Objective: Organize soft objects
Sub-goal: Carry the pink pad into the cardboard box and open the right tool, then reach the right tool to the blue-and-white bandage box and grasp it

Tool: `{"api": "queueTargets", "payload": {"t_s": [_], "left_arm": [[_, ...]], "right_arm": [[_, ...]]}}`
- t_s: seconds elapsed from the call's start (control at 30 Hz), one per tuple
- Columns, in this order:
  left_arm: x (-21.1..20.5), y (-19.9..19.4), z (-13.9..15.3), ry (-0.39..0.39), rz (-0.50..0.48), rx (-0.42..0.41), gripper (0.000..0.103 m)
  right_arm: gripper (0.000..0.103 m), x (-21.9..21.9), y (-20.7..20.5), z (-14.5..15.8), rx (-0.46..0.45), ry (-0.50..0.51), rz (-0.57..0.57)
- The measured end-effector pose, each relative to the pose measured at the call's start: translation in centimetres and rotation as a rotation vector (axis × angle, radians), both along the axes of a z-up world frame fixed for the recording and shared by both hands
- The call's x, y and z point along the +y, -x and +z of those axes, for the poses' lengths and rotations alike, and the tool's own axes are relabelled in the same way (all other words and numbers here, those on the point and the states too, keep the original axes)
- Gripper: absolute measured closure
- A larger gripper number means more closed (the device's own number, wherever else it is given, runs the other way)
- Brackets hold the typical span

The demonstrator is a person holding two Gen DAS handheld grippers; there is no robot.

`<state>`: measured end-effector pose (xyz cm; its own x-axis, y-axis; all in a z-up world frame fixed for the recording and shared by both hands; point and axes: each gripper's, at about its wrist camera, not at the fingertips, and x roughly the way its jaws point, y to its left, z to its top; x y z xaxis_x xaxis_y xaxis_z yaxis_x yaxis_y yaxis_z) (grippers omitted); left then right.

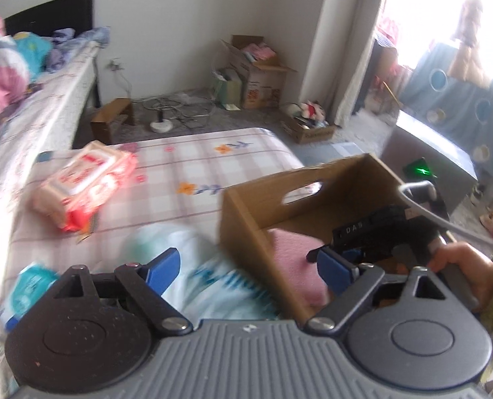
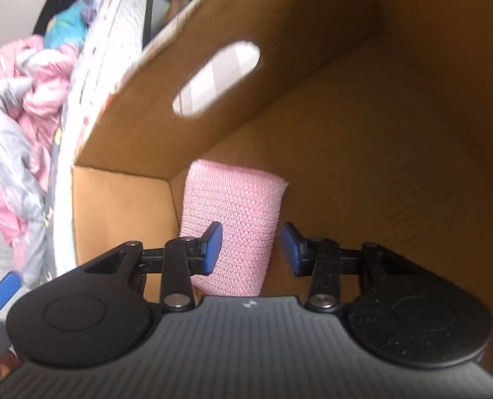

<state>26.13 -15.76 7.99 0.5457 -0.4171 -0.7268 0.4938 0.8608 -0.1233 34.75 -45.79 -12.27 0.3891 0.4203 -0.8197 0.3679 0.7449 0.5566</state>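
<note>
Cardboard box [image 1: 246, 219]: brown, open-topped, standing on the checked mattress [image 1: 186, 166]; an oval hand-hole is cut in its far wall.
Left wrist view only: a red-and-white tissue pack [image 1: 83, 186] lies far left on the mattress, with a blurred pale blue soft pack [image 1: 209, 276] under the fingers and a smaller blue one [image 1: 27, 289] at the left edge.
Left gripper [image 1: 249, 269]: jaws spread wide and holding nothing, hovering over the box's near corner.
Right wrist view only: the box's bare floor, open to the right of the pink knitted cloth [image 2: 233, 219].
Pink cloth: stands in the box's left corner, against the wall.
Right gripper [image 2: 251, 246]: inside the box, jaws narrowly parted around the cloth; the right pad clears it, the left pad's contact is unclear.
Surroundings: bed with heaped bedding [image 1: 0, 66] left; cartons [image 1: 256, 73] on the floor beyond.
</note>
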Motion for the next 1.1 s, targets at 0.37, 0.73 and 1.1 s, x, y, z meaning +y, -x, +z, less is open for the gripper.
{"api": "queueTargets", "payload": {"t_s": [0.37, 0.73, 1.1], "left_arm": [[8.3, 4.4, -2.0, 0.038, 0.146, 0.038, 0.012], [13.2, 9.8, -3.0, 0.009, 0.275, -0.075, 0.008], [19.6, 13.9, -4.0, 0.065, 0.399, -0.077, 0.007]], "right_arm": [[0.076, 4.1, -5.5, 0.2, -0.105, 0.084, 0.108], [0.04, 4.9, -5.1, 1.6, -0.187, 0.179, 0.09], [0.032, 5.3, -0.5, 9.2, -0.341, 0.306, 0.062]]}}
